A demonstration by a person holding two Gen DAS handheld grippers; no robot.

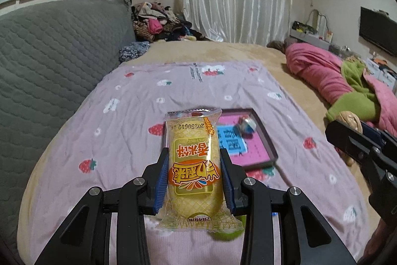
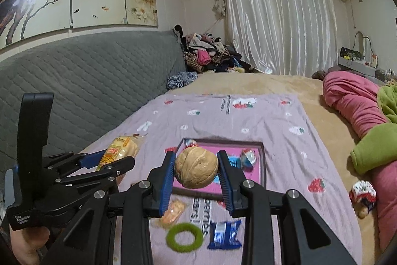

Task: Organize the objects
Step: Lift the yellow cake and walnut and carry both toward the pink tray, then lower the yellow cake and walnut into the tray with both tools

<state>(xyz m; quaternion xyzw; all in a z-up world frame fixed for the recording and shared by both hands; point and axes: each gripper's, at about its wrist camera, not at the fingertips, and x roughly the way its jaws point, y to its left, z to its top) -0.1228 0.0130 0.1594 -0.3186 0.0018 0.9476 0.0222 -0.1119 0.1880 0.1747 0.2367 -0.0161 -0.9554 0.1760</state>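
My left gripper [image 1: 194, 163] is shut on a yellow snack packet [image 1: 193, 165] and holds it above the lilac strawberry cloth [image 1: 119, 131]. It also shows at the left of the right wrist view [image 2: 109, 160] with the packet [image 2: 119, 149]. My right gripper [image 2: 196, 169] is shut on a walnut [image 2: 196, 168], held above the near edge of a pink-lined tray [image 2: 258, 160]. The tray [image 1: 263, 138] holds a small wrapped candy [image 1: 247, 127], which also shows in the right wrist view [image 2: 248, 158]. The right gripper [image 1: 357, 133] shows at the right edge of the left wrist view.
On the cloth near me lie a green hair ring [image 2: 183, 237], a blue wrapped snack [image 2: 224, 235] and an orange wrapped sweet [image 2: 173, 211]. A pink and green quilt [image 2: 359, 111] lies to the right, a grey headboard [image 2: 86, 81] to the left. A knitted toy [image 2: 362, 195] lies beside the quilt.
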